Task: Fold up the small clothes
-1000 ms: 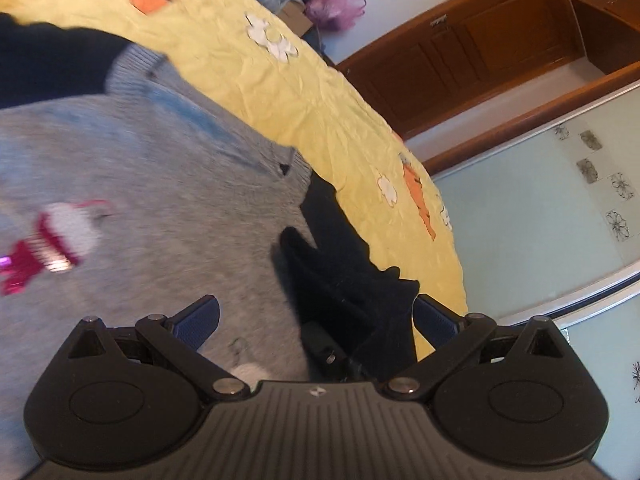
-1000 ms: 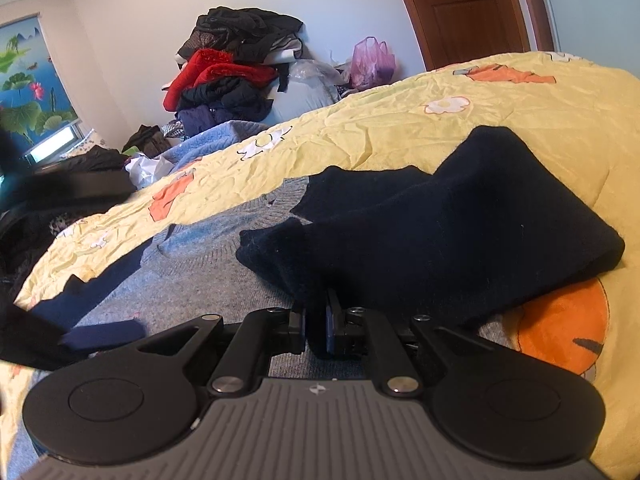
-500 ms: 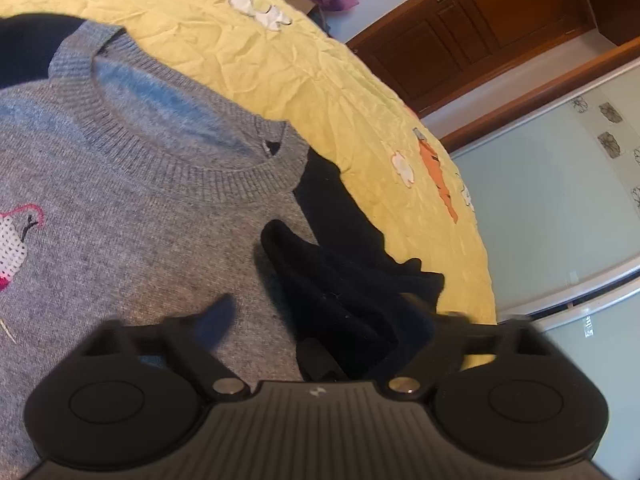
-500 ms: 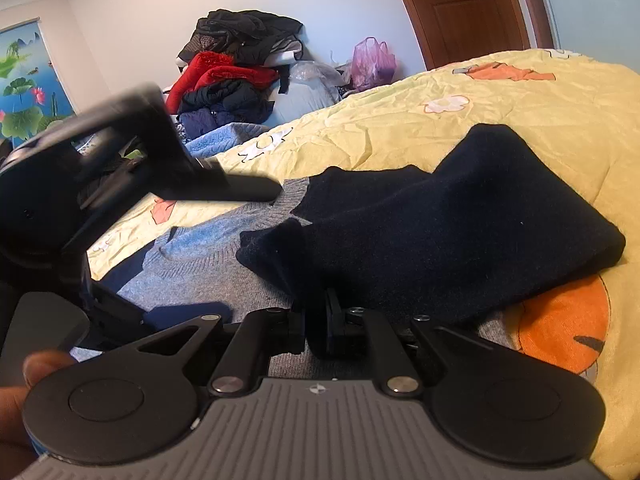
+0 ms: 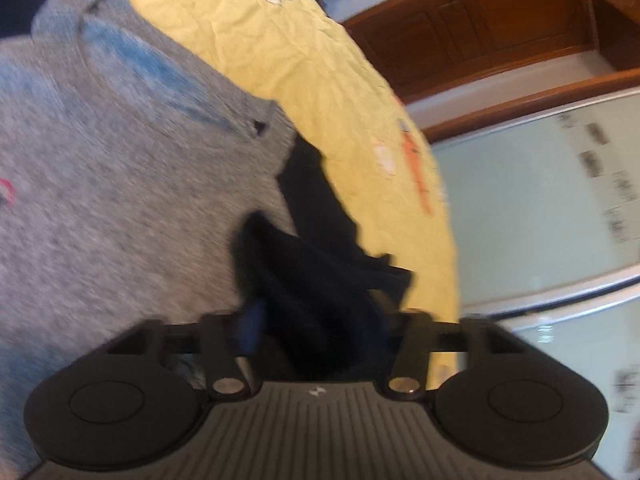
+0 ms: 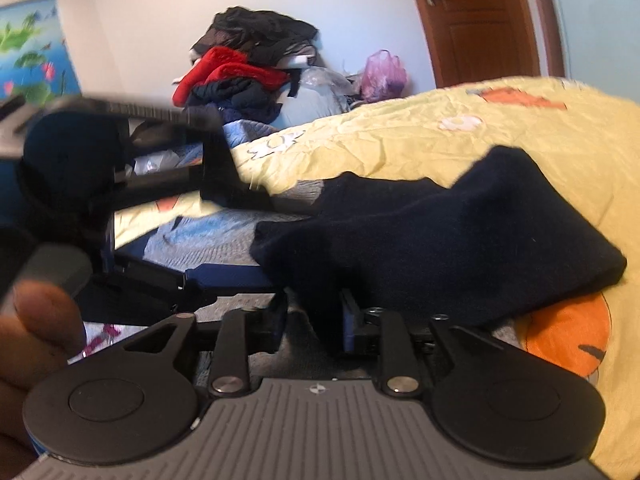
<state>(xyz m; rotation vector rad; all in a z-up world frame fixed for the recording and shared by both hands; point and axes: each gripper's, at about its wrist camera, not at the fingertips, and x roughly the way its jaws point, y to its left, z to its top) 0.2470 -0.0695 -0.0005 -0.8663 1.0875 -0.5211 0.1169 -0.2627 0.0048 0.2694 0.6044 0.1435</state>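
A small grey knit sweater (image 5: pixel 120 184) with dark navy sleeves lies flat on a yellow bedspread (image 5: pixel 320 64). One navy sleeve (image 6: pixel 440 240) is folded in over the grey body (image 6: pixel 208 240). My left gripper (image 5: pixel 320 320) has its jaws partly closed around the sleeve's cuff (image 5: pixel 312 280); it also shows in the right wrist view (image 6: pixel 224 276), low over the sweater. My right gripper (image 6: pixel 314 320) has opened a little, and the sleeve's edge still lies between its jaws.
A pile of red, black and blue clothes (image 6: pixel 248 68) and a pink plastic bag (image 6: pixel 384 72) stand against the far wall. A brown wooden door (image 6: pixel 480 20) is at the right. Pale cabinet panels (image 5: pixel 540 208) lie beyond the bed's edge. The holder's thumb (image 6: pixel 36 320) shows at left.
My left gripper has come in to the sleeve cuff and its jaws have narrowed around it. My right gripper, shut on the sleeve before, has opened slightly.
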